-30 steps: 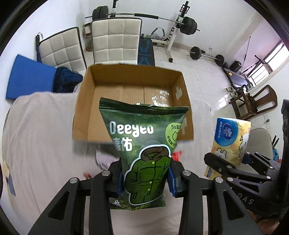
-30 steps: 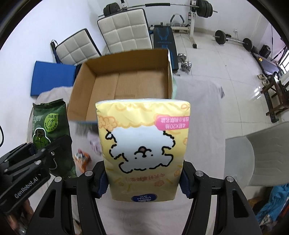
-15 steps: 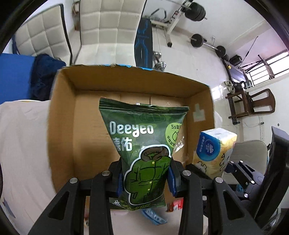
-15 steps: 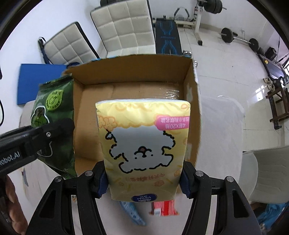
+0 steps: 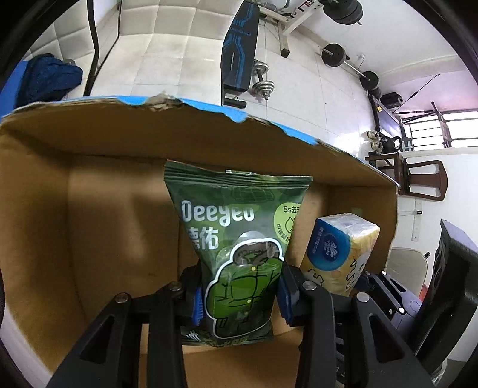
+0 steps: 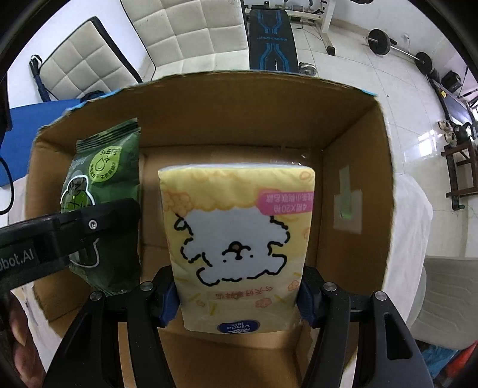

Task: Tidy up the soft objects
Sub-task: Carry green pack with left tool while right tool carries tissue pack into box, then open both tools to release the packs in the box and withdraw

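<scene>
My left gripper is shut on a green Deeyeo wipes pack and holds it upright inside the open cardboard box. My right gripper is shut on a yellow tissue pack with a white dog drawing, also held inside the box, to the right of the green pack. The tissue pack also shows in the left wrist view, beside the green pack. The left gripper's body shows at the left of the right wrist view.
The box stands on a table under a white cloth. Beyond it are white padded chairs, a blue mat, a weight bench and barbells on a tiled floor. A grey chair is at the right.
Both grippers have moved forward and down with their packs, from in front of the box to inside it. The box walls now fill both views.
</scene>
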